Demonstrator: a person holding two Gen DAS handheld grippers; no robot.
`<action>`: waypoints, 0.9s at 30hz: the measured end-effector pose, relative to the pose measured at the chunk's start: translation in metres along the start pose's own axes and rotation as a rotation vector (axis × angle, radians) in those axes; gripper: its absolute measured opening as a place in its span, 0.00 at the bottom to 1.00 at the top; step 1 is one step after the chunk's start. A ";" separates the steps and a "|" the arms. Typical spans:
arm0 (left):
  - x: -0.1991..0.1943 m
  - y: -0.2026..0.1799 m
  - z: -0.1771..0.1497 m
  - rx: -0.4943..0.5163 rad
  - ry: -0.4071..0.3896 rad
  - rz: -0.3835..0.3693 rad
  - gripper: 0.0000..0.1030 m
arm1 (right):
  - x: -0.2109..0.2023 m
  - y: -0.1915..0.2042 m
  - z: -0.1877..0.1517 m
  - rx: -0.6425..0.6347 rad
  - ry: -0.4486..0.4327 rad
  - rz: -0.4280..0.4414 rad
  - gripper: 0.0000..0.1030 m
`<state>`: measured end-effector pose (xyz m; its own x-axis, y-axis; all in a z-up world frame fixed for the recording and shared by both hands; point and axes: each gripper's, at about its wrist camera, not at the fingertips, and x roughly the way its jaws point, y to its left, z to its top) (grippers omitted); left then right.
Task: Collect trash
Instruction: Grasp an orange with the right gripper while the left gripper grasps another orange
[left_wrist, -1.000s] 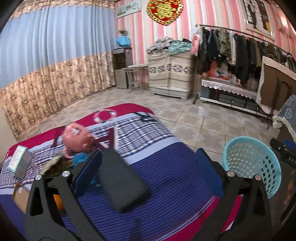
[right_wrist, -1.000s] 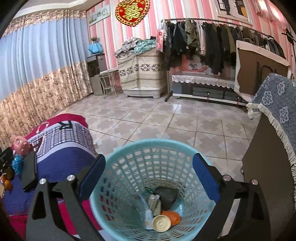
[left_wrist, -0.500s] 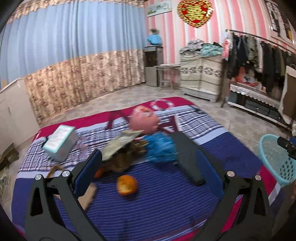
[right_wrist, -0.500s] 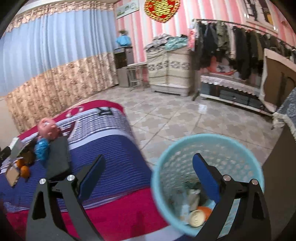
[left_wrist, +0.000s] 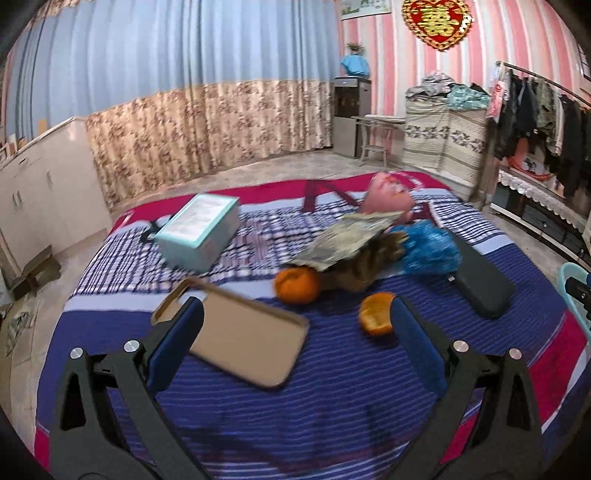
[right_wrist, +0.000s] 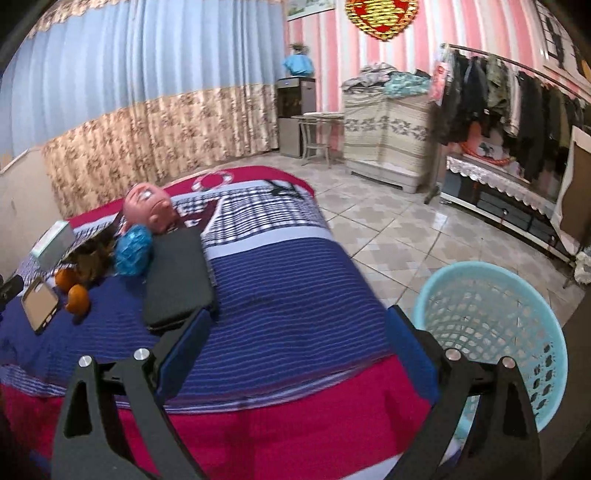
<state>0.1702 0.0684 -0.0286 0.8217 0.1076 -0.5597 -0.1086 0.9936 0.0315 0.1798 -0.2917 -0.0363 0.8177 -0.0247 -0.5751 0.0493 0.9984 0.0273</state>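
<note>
My left gripper (left_wrist: 295, 332) is open and empty above the striped bed. Just ahead of it lie an orange peel (left_wrist: 376, 314), a whole orange (left_wrist: 297, 285), a crumpled blue wrapper (left_wrist: 430, 249) and a brownish wrapper with dry scraps (left_wrist: 351, 245). My right gripper (right_wrist: 299, 345) is open and empty over the bed's near edge. The light-blue mesh basket (right_wrist: 491, 321) stands on the floor to its right. The same items show at far left in the right wrist view: peel (right_wrist: 78, 300), blue wrapper (right_wrist: 133, 250).
On the bed (left_wrist: 332, 387) also lie a tan phone case (left_wrist: 240, 334), a teal box (left_wrist: 199, 230), a pink doll head (left_wrist: 388, 199) and a black flat pouch (left_wrist: 480, 280). Tiled floor (right_wrist: 388, 229), a clothes rack (right_wrist: 509, 99) and cabinets lie beyond.
My left gripper swung left across the bed, so the peel, orange and phone case came into close view. My right gripper swung left, away from over the basket to the bed's edge.
</note>
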 end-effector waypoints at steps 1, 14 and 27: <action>0.002 0.005 -0.003 -0.003 0.005 0.007 0.95 | 0.002 0.005 0.000 -0.013 0.001 0.004 0.90; 0.023 0.057 -0.032 -0.048 0.077 0.066 0.95 | 0.017 0.086 -0.013 -0.131 0.045 0.135 0.90; 0.022 0.107 -0.032 -0.063 0.084 0.141 0.95 | 0.042 0.199 -0.012 -0.361 0.120 0.298 0.82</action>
<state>0.1587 0.1758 -0.0636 0.7463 0.2397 -0.6209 -0.2567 0.9644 0.0638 0.2169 -0.0933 -0.0648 0.6928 0.2503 -0.6764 -0.3967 0.9155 -0.0675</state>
